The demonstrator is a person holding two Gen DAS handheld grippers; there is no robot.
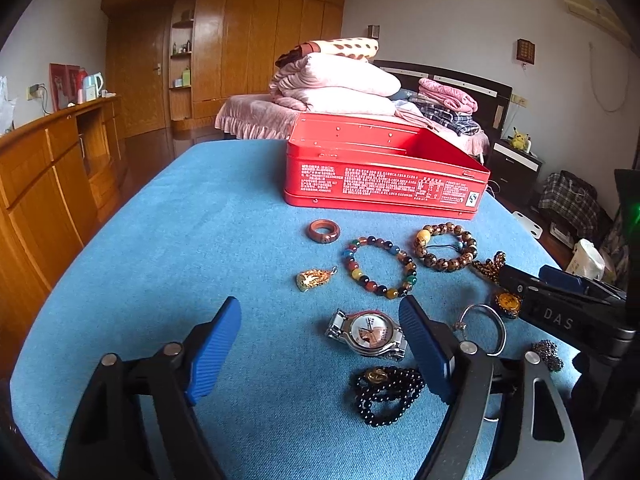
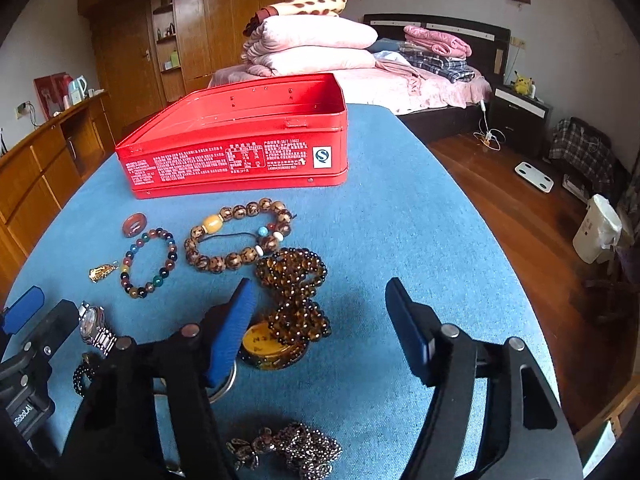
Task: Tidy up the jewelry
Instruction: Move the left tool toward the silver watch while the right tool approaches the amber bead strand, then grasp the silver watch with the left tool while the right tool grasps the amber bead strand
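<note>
We see both tongs spread wide, empty: left gripper [image 1: 320, 344] over silver steel wristwatch [image 1: 370, 334]; right gripper [image 2: 320, 332] beside amber bead necklace [image 2: 294, 280]. Open red metal tin [image 2: 240, 152] well ahead.

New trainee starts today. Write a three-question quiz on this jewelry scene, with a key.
1. True or false: the red tin already holds jewelry.
2. Which lies nearest the tin? A) reddish stone ring B) wristwatch C) black bead strand
3. Fill in: both the left hand-held gripper and the right hand-held gripper are ____.

Key: 1 false, no jewelry shows in the visible part of its inside; 2 A; 3 open.
</note>
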